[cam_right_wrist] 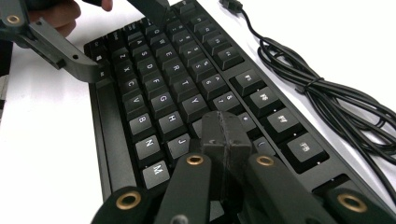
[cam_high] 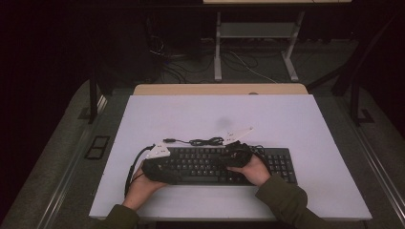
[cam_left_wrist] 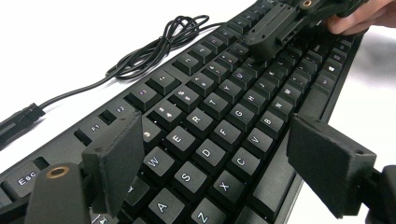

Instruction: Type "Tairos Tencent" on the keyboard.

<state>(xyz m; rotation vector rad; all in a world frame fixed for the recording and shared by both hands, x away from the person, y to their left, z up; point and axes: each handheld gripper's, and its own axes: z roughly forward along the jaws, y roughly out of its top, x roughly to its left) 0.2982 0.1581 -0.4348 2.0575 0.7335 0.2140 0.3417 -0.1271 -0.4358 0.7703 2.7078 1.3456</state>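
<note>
Your left gripper (cam_left_wrist: 219, 172) straddles the black plastic keyboard's (cam_high: 224, 164) near-left end, fingers apart, steadying it while your right gripper (cam_right_wrist: 225, 135), fingers together, pokes a key.

One keyboard (cam_high: 219, 165), one cable (cam_high: 198, 141)

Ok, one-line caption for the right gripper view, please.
Right gripper, jaws shut, resting on the black keyboard near the J key, bundled cable beside it on the white table.
</note>
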